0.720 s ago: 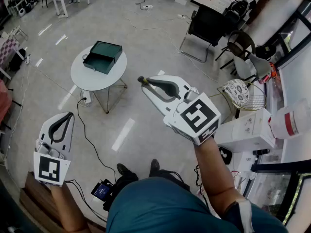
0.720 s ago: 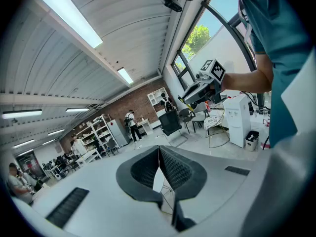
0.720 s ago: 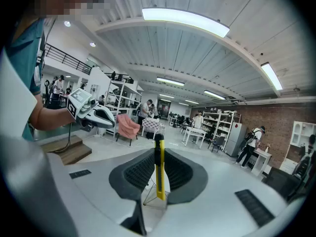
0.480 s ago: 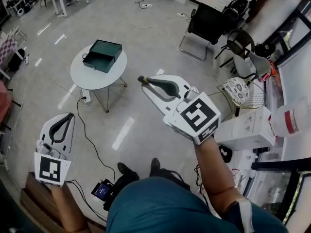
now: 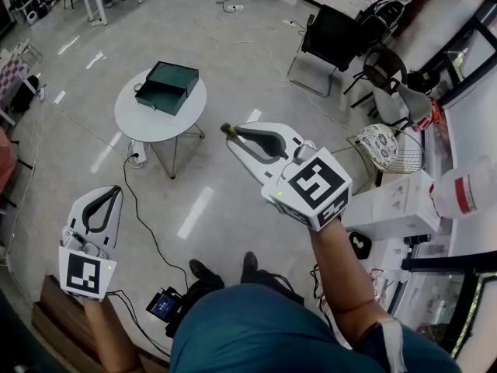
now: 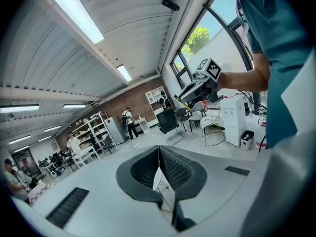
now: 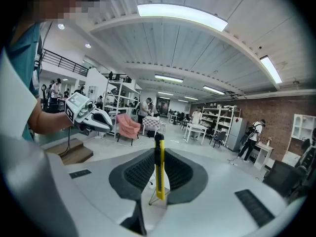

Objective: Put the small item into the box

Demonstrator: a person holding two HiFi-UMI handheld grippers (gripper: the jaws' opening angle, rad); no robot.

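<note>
A dark green open box (image 5: 165, 88) sits on a small round white table (image 5: 133, 118) at the upper left of the head view. My right gripper (image 5: 231, 131) is held up at mid-frame, well to the right of the table, shut on a yellow utility knife (image 7: 159, 166) that stands upright between its pads; its tip (image 5: 225, 128) pokes out at the jaws. My left gripper (image 5: 111, 193) hangs low at the left, shut with nothing in it (image 6: 159, 154).
A black cable (image 5: 140, 224) runs across the floor from under the table. A black office chair (image 5: 330, 41) and a wire-frame side table (image 5: 386, 150) stand at the right, with a white appliance (image 5: 392, 207) beside them. A person's feet (image 5: 221, 269) are below.
My left gripper has dropped slightly lower and shifted right in the head view. The right gripper with the knife has stayed almost still.
</note>
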